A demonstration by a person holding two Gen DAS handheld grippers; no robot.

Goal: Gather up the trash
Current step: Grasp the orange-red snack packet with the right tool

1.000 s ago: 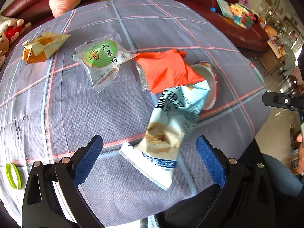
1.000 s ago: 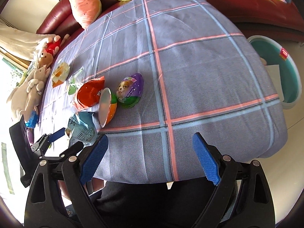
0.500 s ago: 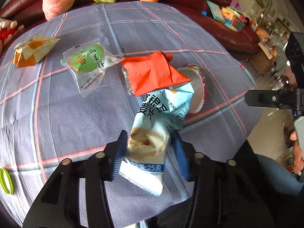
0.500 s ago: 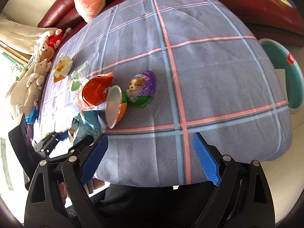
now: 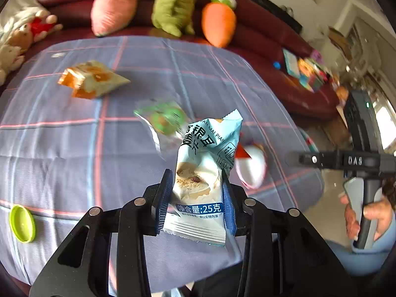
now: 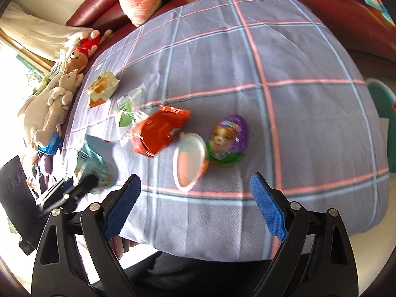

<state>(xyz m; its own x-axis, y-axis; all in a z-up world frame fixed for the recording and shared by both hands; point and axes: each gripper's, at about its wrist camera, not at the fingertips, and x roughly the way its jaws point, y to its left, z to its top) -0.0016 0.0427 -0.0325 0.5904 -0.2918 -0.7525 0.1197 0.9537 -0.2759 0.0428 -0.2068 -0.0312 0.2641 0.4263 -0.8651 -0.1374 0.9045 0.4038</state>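
My left gripper (image 5: pixel 195 198) is shut on a light blue snack wrapper (image 5: pixel 205 163) and holds it lifted above the table; the wrapper also shows in the right wrist view (image 6: pixel 95 163). My right gripper (image 6: pixel 195 208) is open and empty near the table's front edge. Just beyond it lie a white and orange egg half (image 6: pixel 189 164), a purple egg toy (image 6: pixel 229 139) and a red wrapper (image 6: pixel 159 132). A green wrapper (image 5: pixel 163 121) and an orange-yellow wrapper (image 5: pixel 90 79) lie farther back on the plaid tablecloth (image 5: pixel 61 148).
A green bottle cap (image 5: pixel 22 220) lies at the table's left front. Plush toys (image 5: pixel 113 2) sit on the red sofa (image 5: pixel 272 32) behind. A teal bin (image 6: pixel 386 123) stands on the floor at the right of the table. More plush toys (image 6: pixel 54 94) crowd the left edge.
My left gripper closed on the light blue wrapper and lifted it off the table, uncovering the red wrapper. My right gripper moved closer toward the egg toys, staying open.
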